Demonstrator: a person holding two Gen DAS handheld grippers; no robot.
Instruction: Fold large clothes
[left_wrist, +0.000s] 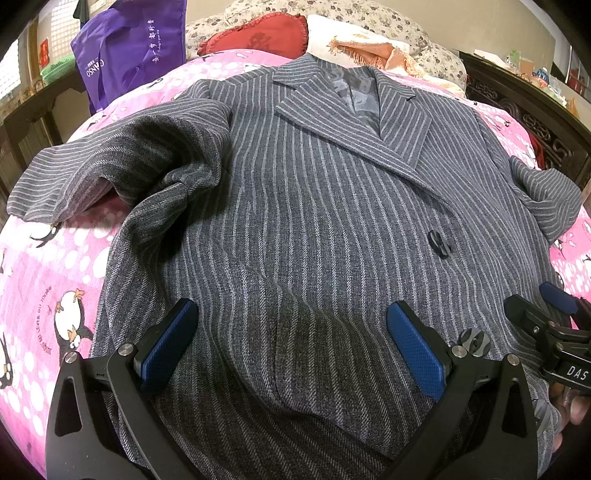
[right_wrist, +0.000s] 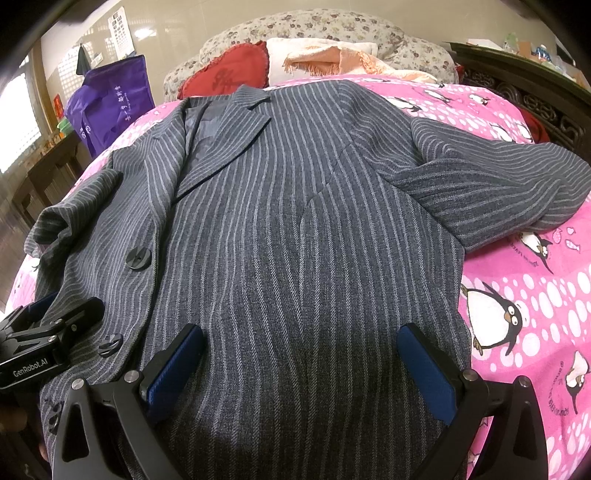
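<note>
A grey pinstriped jacket (left_wrist: 295, 184) (right_wrist: 295, 203) lies face up, spread on a pink penguin bedspread (left_wrist: 48, 295) (right_wrist: 535, 314), collar towards the pillows. One sleeve (left_wrist: 92, 173) is bunched out to the left, the other sleeve (right_wrist: 498, 184) lies out to the right. A dark button (left_wrist: 439, 243) (right_wrist: 138, 254) sits at the front closure. My left gripper (left_wrist: 291, 314) (right_wrist: 66, 306) hovers open over the lower left front panel. My right gripper (right_wrist: 303, 332) (left_wrist: 537, 299) stands open over the lower right panel, close beside the left one. Neither holds cloth.
At the bed's head lie a red cushion (left_wrist: 255, 35), floral pillows (right_wrist: 332, 26) and a peach fringed scarf (left_wrist: 369, 48). A purple bag (left_wrist: 129, 48) stands at the left. A dark carved wooden frame (left_wrist: 535, 122) borders the bed's right side.
</note>
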